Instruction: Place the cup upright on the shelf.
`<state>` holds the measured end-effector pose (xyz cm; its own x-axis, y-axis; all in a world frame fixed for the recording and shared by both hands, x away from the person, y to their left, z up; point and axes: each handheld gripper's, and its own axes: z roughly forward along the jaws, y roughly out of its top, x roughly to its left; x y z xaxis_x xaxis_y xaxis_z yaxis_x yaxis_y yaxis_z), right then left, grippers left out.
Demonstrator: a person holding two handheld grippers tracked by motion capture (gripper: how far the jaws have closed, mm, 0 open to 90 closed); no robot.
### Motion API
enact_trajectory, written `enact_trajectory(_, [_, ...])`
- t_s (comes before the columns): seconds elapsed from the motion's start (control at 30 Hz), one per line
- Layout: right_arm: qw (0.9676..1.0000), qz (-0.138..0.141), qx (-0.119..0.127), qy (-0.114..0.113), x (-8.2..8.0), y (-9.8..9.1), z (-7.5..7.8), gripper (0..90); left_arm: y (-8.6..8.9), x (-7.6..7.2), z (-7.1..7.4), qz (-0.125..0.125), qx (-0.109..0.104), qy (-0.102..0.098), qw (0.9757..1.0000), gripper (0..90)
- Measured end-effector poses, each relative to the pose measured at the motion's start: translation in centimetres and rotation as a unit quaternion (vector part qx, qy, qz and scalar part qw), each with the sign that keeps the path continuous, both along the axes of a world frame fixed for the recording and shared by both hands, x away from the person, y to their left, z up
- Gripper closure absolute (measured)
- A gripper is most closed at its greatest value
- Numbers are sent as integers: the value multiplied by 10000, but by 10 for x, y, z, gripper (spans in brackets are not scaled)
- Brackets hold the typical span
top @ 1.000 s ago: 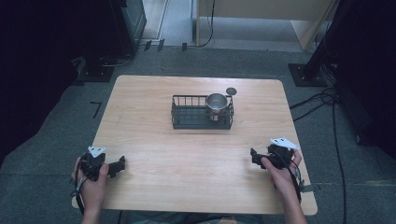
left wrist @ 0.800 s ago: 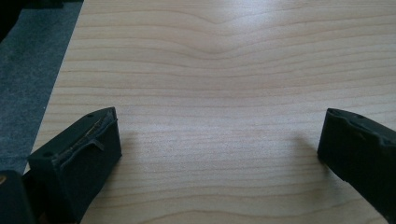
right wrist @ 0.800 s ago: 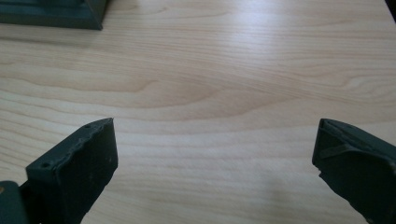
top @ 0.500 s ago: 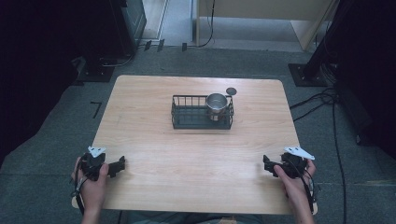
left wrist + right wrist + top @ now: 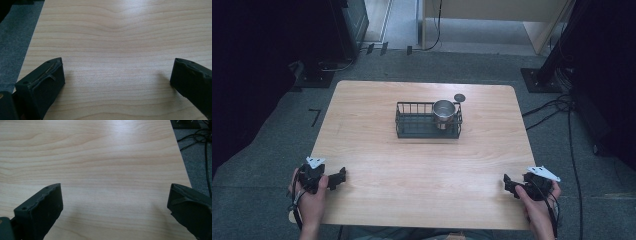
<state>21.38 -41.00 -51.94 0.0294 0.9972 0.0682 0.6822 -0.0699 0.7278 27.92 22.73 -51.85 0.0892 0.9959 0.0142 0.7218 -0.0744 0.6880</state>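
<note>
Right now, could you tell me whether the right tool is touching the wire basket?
Apart. The high view shows the right tool near the table's front right corner, with a wide stretch of bare wood between it and the wire basket holding the metal cup.

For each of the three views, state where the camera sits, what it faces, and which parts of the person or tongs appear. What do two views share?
High view: above the near edge, facing forward and down on table, wire basket, both hands.
Left gripper view: on left tongs, facing bare wood.
Right gripper view: on right tongs, likewise.
Shared: both gripper views show open black jaws over wood.
</note>
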Motion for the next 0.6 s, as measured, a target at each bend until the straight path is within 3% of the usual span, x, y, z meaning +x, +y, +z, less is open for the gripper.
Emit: enact_trajectory(0.6, [9999, -93, -68, 81, -16, -8, -8, 0, 0, 0, 0, 0, 1, 0, 10000, 0])
